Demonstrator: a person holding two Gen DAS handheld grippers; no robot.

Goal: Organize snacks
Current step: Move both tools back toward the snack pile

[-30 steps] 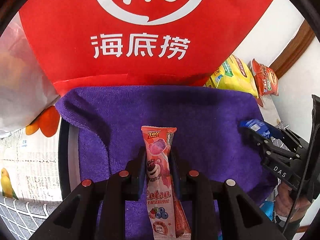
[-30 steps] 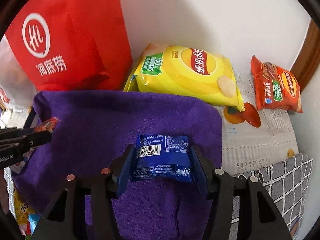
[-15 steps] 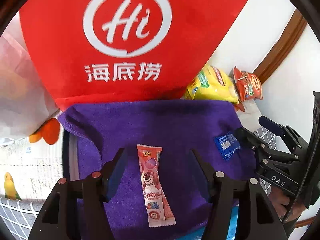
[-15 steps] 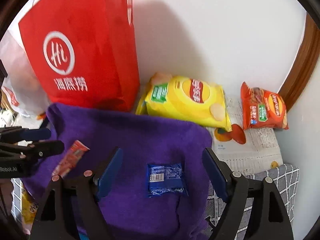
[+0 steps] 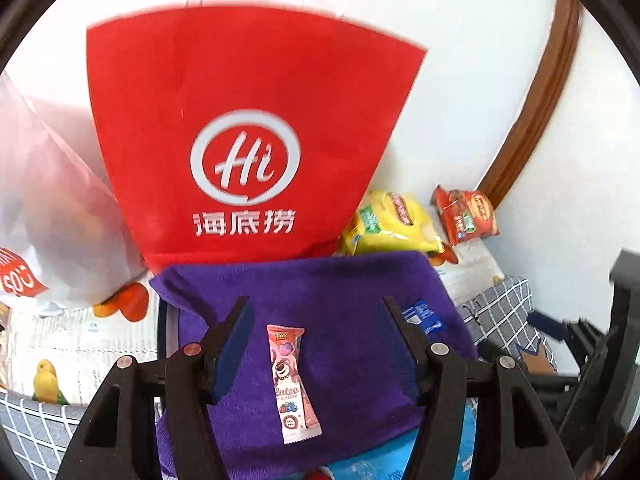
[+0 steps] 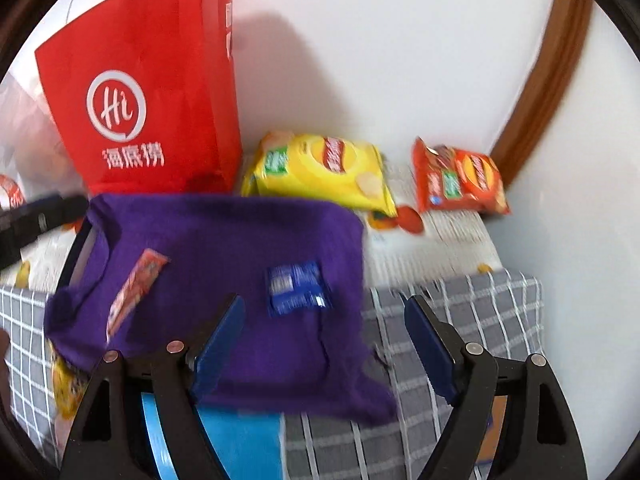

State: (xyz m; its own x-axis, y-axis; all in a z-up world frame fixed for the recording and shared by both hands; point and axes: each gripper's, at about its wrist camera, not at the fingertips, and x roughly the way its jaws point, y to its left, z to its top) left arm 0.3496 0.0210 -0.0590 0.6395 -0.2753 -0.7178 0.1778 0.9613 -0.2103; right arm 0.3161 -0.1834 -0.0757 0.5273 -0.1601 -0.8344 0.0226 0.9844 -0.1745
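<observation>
A pink Lotso snack bar (image 5: 292, 380) lies flat on the purple towel (image 5: 320, 280), below and between the fingers of my open left gripper (image 5: 316, 316), which hangs above it without touching. A small blue packet (image 6: 298, 288) rests on the same purple towel (image 6: 240, 240), just beyond my open right gripper (image 6: 324, 312), whose jaws hold nothing. In the left wrist view the blue packet (image 5: 424, 318) is half hidden behind a finger. In the right wrist view the pink bar (image 6: 136, 288) lies to the left, blurred.
A red Hi bag (image 5: 248, 140) stands behind the towel against the white wall. A yellow chips bag (image 6: 320, 172) and an orange-red packet (image 6: 460, 180) lie at the back right. Grey checked cloth (image 6: 460, 300) covers the surface; a blue box (image 6: 240, 440) sits under the towel.
Both grippers let go of their snacks, opened wide and rose back from the towel. The pink bar and the blue packet now lie loose on it.
</observation>
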